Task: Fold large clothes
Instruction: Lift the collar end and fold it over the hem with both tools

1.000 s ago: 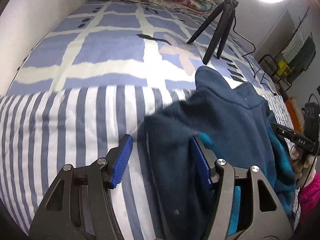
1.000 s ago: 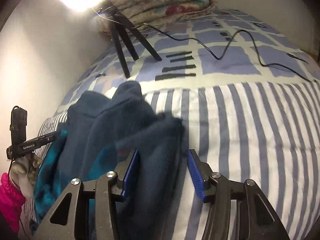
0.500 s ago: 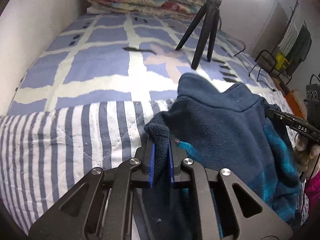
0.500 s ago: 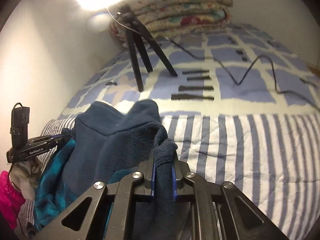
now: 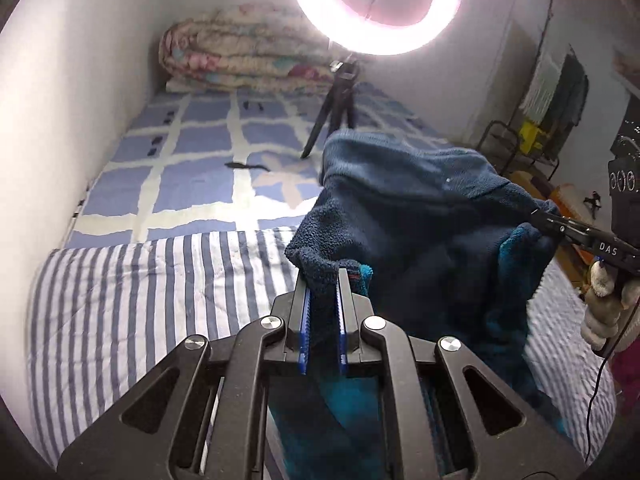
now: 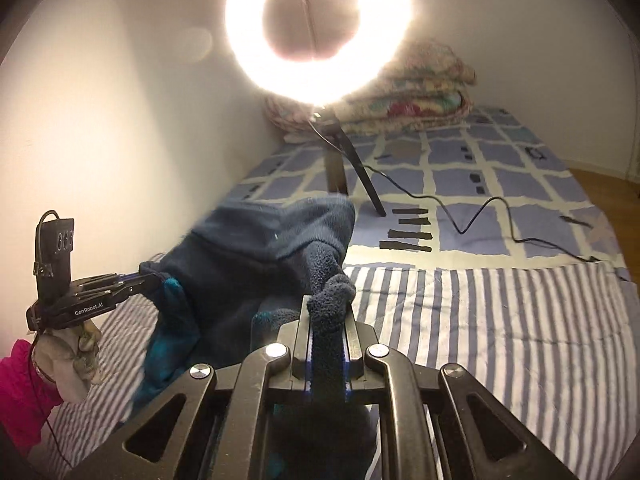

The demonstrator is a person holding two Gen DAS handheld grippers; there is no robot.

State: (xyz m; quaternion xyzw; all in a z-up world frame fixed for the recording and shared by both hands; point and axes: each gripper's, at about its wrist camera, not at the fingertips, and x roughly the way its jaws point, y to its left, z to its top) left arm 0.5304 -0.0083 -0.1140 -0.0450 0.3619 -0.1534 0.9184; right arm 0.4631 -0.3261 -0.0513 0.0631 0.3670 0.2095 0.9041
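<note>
A large dark blue fleece garment (image 5: 420,220) with a teal inner side hangs stretched between both grippers above the striped bedcover (image 5: 140,280). My left gripper (image 5: 322,276) is shut on one bunched edge of it. In that same view my right gripper (image 5: 560,220) pinches the opposite edge at the far right. The right wrist view shows the fleece (image 6: 248,248) with my right gripper (image 6: 328,304) shut on a rolled tuft, and my left gripper (image 6: 148,280) clamped on the far edge at the left. The garment's lower part drops out of sight below the fingers.
A ring light (image 5: 376,8) on a black tripod (image 6: 340,164) stands on the checked sheet, its cable (image 6: 480,208) trailing across the bed. A folded floral quilt (image 5: 240,56) lies at the head. White wall flanks the bed. A gloved hand (image 6: 68,356) with a pink sleeve holds the left gripper.
Both grippers went from open around the fleece's edges to shut on them, then rose with the garment, lifting it off the bed; the ring light came fully into view.
</note>
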